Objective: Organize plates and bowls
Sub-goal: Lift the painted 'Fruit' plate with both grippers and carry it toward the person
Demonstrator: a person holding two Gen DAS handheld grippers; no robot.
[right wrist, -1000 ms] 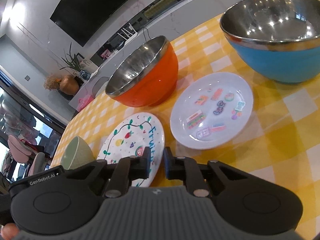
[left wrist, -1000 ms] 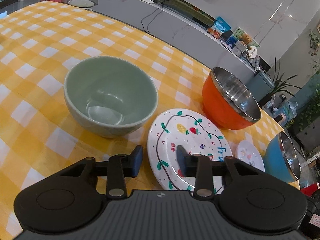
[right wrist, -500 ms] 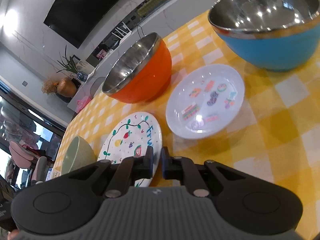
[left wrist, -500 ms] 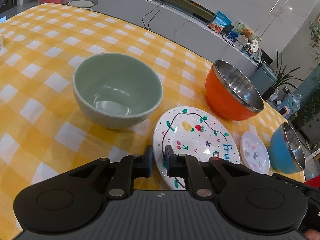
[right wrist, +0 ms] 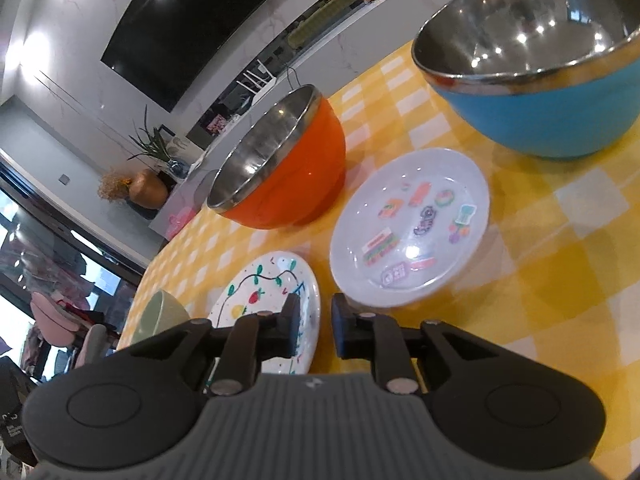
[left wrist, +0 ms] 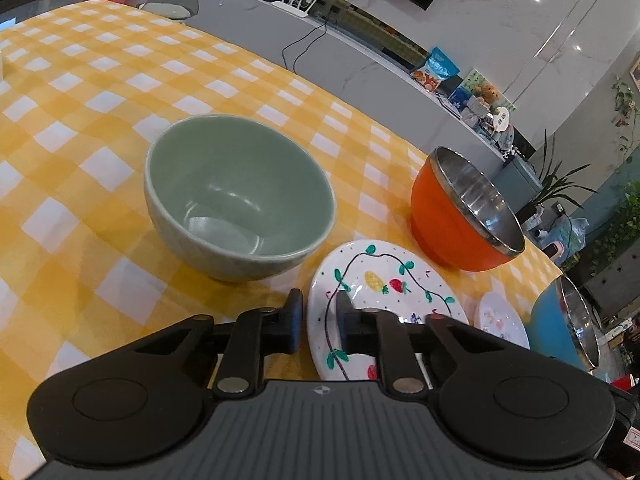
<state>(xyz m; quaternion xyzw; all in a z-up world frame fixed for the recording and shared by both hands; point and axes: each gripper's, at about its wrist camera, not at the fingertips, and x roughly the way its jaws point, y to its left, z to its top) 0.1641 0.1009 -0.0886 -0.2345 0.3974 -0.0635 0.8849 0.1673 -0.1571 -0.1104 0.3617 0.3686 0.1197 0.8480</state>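
Observation:
On the yellow checked tablecloth (left wrist: 80, 120) stand a green ceramic bowl (left wrist: 240, 196), a fruit-painted plate (left wrist: 384, 280), an orange steel-lined bowl (left wrist: 460, 216), a small white sticker plate (left wrist: 500, 320) and a blue steel-lined bowl (left wrist: 560, 320). My left gripper (left wrist: 319, 322) hovers over the fruit plate's left rim, its jaws opening with a narrow gap and nothing in them. My right gripper (right wrist: 316, 330) hangs between the fruit plate (right wrist: 264, 284) and the sticker plate (right wrist: 412, 228). Its jaws are opening too, with nothing between them. The orange bowl (right wrist: 280, 168) and blue bowl (right wrist: 532, 60) lie beyond.
A long grey counter (left wrist: 360, 60) with a router, snack bags and trinkets runs behind the table. The table's far edge curves just past the orange bowl. A dark screen (right wrist: 192, 28) hangs on the wall, and potted plants (left wrist: 560, 188) stand on the right.
The left jaws went from wide apart to nearly shut, then parted a little. The right jaws, shut before, now show a narrow gap. Neither gripper took hold of anything.

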